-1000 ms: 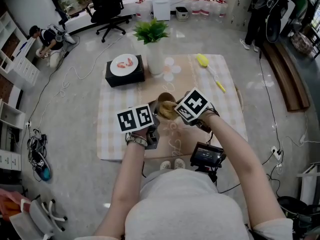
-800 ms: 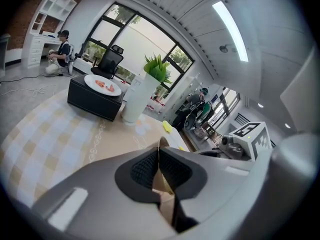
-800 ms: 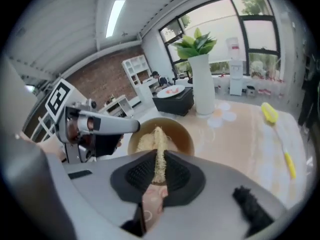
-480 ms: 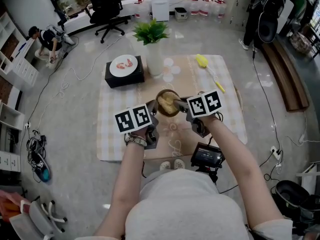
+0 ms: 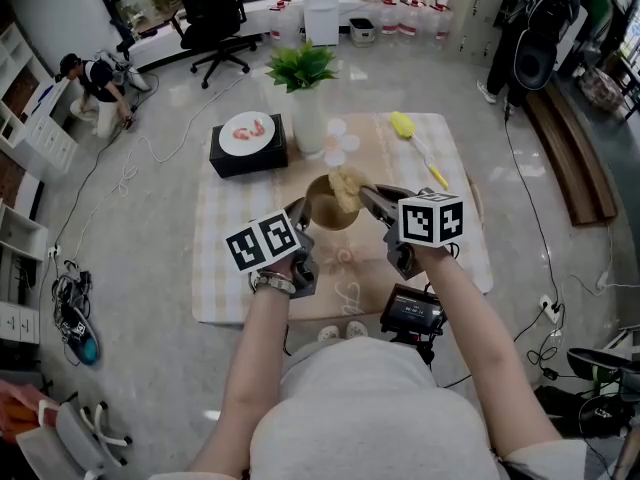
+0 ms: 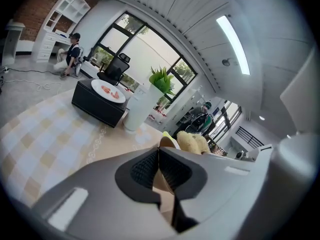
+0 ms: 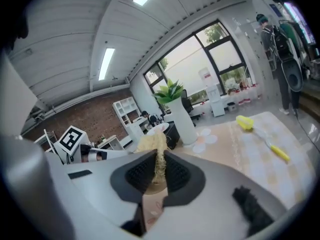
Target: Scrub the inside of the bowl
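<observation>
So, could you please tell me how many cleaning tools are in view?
2. A scrubber is clamped in the right gripper at the rim of the bowl; a yellow brush lies on the table, beyond it to the right. Others may be hidden.

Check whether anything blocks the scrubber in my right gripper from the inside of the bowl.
Nothing visible does. The right gripper is shut on the scrubber, which sits right at the open mouth of the bowl. The left gripper grips the bowl's rim on the opposite side.
</observation>
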Available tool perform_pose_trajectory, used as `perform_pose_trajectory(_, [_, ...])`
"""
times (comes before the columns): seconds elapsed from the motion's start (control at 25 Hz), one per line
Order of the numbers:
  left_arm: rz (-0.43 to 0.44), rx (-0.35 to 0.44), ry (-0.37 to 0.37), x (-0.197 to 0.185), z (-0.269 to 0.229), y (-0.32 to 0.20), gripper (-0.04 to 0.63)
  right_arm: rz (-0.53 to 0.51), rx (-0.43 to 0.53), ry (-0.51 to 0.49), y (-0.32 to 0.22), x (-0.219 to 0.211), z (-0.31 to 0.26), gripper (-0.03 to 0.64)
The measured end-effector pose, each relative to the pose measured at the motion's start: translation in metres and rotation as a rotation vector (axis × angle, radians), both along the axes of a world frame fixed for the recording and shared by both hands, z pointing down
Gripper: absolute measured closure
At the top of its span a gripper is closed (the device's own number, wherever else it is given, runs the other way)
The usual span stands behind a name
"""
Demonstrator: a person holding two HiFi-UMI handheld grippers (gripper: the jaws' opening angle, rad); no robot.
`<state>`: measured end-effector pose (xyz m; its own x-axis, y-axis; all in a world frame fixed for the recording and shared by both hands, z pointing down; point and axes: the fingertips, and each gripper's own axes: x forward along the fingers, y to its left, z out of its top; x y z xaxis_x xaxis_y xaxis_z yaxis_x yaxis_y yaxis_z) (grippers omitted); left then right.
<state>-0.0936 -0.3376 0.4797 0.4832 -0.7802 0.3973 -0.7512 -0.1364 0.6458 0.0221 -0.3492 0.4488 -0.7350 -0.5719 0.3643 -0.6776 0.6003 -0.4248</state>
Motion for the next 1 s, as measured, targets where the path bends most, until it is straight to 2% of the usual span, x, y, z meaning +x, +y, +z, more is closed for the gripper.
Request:
perform_pose_trajectory(0.28, [-0.034, 0.021, 0.028, -0.003, -0.003, -0.001, 0.583, 0.071, 0.12, 0.001, 0.001, 0.016, -0.024, 0.574])
perform_pose_trajectory(0.48, [-0.041, 0.067, 0.035, -0.004, -0.008, -0.003, 0.583, 0.159, 0.234, 0.014, 0.0, 0.031, -0.037, 0.574])
perform_pose_trajectory(0.72, [-0.058, 0.165, -0.018, -0.008, -0.02, -0.006, 0.583, 0.231, 0.334, 0.056, 0.002, 0.041, -0.041, 0.574])
perform_pose_trajectory(0.84, [-0.063, 0.193, -0.046, -0.009, -0.022, -0.005, 0.583, 0.25, 0.377, 0.085, 0.006, 0.042, -0.042, 0.574])
perform_pose_trajectory(1.0, [-0.061, 0.208, -0.044, -0.007, -0.024, -0.005, 0.583, 0.258, 0.416, 0.109, 0.012, 0.039, -0.042, 0.574])
